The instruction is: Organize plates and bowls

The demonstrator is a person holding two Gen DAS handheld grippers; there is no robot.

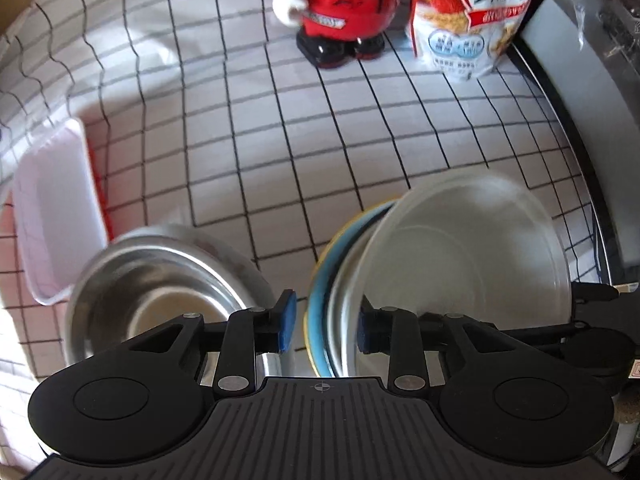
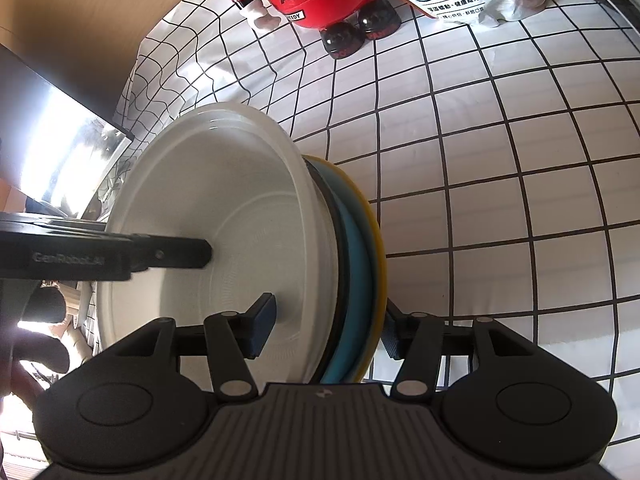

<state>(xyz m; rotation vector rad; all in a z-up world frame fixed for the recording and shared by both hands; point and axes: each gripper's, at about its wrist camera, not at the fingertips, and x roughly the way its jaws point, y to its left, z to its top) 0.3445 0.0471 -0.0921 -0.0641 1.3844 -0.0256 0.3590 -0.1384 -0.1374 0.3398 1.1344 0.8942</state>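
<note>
A stack of dishes stands on edge between both grippers: a white bowl point(image 1: 472, 248) nested against blue point(image 1: 320, 276) and yellow plates. My left gripper point(image 1: 326, 326) has one pad each side of the stack's edge, with a gap showing at the left pad. In the right wrist view the same white bowl point(image 2: 224, 216), blue plate point(image 2: 358, 264) and yellow plate point(image 2: 378, 240) sit between my right gripper's point(image 2: 328, 326) pads, which close on the stack. The left gripper's finger point(image 2: 176, 254) reaches in from the left. A steel bowl point(image 1: 160, 296) rests on the cloth left of the stack.
A white rectangular container point(image 1: 56, 216) lies at the left. A red-and-black figurine point(image 1: 340, 8) and a cereal bag point(image 1: 472, 20) stand at the back of the grid-patterned tablecloth point(image 1: 280, 128). A dark table edge point(image 1: 560, 92) runs along the right.
</note>
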